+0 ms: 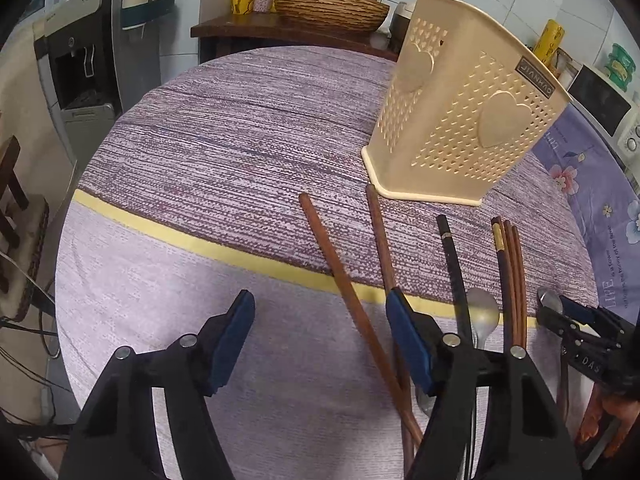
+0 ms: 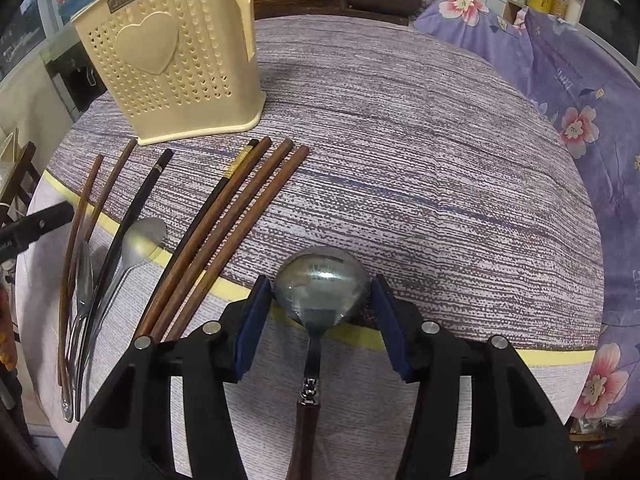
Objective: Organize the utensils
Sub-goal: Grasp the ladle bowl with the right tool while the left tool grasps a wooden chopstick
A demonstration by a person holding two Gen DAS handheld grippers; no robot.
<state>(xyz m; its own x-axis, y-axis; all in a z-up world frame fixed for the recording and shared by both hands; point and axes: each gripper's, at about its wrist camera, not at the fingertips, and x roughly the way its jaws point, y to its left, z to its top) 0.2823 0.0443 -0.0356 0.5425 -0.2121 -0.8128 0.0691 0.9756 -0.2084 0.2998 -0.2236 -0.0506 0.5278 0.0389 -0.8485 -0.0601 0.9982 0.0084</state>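
A cream perforated utensil holder (image 1: 456, 120) with heart shapes stands upright on the purple tablecloth; it also shows in the right wrist view (image 2: 172, 64). Several brown and black chopsticks (image 2: 224, 236) and a grey spoon (image 2: 138, 240) lie in front of it. My left gripper (image 1: 320, 340) is open, with a brown chopstick (image 1: 344, 288) lying between its fingers. My right gripper (image 2: 322, 320) is open around the bowl of a metal spoon (image 2: 322, 284) with a wooden handle, lying on the cloth. The pads stand just beside the bowl.
A woven basket (image 1: 328, 6) and yellow cups (image 1: 242, 2) sit on a dark cabinet behind the table. A water dispenser (image 1: 80, 72) stands at the left. A floral cloth (image 2: 568, 92) covers the right side. The yellow stripe (image 1: 180, 236) crosses the tablecloth.
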